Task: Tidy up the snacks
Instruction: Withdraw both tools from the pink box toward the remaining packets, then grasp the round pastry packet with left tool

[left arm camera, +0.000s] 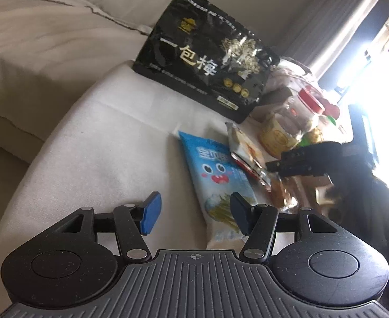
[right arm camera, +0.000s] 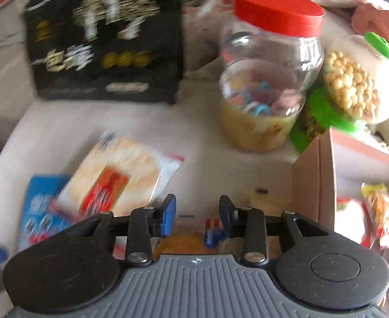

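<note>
Left wrist view: a beige sofa fills the nine to eleven o'clock side, with a white cloth-covered surface in front of it. The left gripper sits at six o'clock, its blue pads wide apart and holding nothing. A blue snack bag with a cartoon face lies flat near the centre, its lower end passing under the right-hand pad. At twelve o'clock a large black bag with gold lettering leans against the sofa back. At three o'clock lie a clear cracker packet and a red-lidded jar.

Right wrist view, blurred: the blue snack bag lies at eight o'clock, with the cracker packet overlapping its edge. The black bag stands at eleven o'clock. The right gripper is at six o'clock, its pads a narrow gap apart and not visibly pressing on anything; a small blue-and-red wrapper shows just below them. The red-lidded jar stands at one o'clock, a green-lidded jar of pale round puffs at two o'clock, and a cardboard box holding a red-and-yellow packet at four o'clock.
</note>
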### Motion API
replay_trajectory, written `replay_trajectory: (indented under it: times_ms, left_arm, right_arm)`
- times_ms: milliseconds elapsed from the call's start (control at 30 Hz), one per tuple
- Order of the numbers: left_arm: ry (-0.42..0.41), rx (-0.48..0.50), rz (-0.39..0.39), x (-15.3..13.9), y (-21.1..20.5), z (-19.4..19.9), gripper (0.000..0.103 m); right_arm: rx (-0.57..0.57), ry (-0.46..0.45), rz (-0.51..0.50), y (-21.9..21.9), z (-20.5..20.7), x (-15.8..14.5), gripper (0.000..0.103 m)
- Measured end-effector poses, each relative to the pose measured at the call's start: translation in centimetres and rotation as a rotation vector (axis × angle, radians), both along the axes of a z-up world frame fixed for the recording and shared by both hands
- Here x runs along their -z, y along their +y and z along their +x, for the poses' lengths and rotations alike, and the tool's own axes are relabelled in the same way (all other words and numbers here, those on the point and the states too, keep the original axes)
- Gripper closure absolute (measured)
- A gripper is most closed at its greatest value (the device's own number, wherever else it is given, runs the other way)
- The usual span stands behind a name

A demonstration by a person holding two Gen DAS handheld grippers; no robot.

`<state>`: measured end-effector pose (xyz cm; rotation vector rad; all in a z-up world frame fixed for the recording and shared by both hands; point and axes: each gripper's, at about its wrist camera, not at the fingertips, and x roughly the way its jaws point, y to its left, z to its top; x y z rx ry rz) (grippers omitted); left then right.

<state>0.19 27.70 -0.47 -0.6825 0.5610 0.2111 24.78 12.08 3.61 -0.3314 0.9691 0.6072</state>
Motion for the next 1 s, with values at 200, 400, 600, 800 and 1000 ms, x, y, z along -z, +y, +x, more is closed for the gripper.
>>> replay_trajectory:
  times_ms: [200,400,600,800,1000]
  left_arm:
    - [0.000,0.018,0.007,-0.3,-0.9,0.2,0.040]
    - [0.010,0.064,0.020,-0.5,-2.7,0.8,0.040]
    - [0.027,0.162,0.028,-0.9,-5.5,1.8,0.040]
    - [0.043,0.332,0.122,-1.7,-10.6,3.0,0.040]
    - [0.083,0.409,0.289,-2.1,-15.8,4.5,0.040]
  right_arm:
    - [-0.078,0.027,0.048,-3.0,-5.5,-0.5,0.067]
    - [-0.110,0.048,0.149,-7.5,-9.7,-0.7,0.067]
    - [-0.039,-0.115,0.195,-12.2,-12.5,-1.2,0.057]
    - [0.117,-0.206,0.162,-16.8,-12.2,-0.2,0.046]
    - [0.188,-0.160,0.268,-20.7,-11.2,0.6,0.040]
